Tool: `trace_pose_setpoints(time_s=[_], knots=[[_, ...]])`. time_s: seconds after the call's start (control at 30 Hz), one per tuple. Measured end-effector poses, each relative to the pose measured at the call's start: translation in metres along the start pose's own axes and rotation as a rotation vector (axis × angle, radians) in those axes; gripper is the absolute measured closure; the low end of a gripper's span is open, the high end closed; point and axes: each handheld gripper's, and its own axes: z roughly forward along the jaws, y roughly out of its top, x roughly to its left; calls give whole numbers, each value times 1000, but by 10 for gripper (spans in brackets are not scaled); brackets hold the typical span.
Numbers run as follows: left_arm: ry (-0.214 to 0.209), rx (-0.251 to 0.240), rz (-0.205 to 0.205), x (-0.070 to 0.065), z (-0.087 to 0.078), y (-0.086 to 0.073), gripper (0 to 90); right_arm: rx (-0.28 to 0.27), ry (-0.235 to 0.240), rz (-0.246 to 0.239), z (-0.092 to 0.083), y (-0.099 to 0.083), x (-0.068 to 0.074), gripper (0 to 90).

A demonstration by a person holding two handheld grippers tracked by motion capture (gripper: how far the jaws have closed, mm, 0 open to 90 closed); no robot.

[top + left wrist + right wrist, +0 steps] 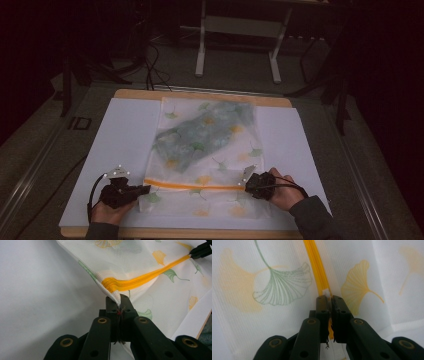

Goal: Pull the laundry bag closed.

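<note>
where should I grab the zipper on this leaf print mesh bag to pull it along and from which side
Grip the small white zipper pull at the right end of the orange zipper, coming in along the zipper line as the right gripper does. Its tab sticks out enough to pinch, and the left gripper clamps the bag's corner to anchor it.

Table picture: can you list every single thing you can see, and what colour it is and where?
mesh bag: one, white with green and yellow leaf prints, middle of the table
zipper: one, orange, across the bag's near end
cloth: one, grey-green, inside the bag
paper sheet: one, white, under the bag
table: one, wooden, edges showing
metal stand: one, white, on the floor behind
left gripper: one, black, shut on the bag's corner
right gripper: one, black, shut on the zipper
</note>
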Motion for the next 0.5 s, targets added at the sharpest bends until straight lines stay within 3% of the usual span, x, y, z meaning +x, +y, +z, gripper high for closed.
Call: trace_pose_setpoints(time_s=[0.5], knots=[[-2, 3, -1, 1, 1, -1, 883, 22, 0, 19, -5, -13, -5, 850]])
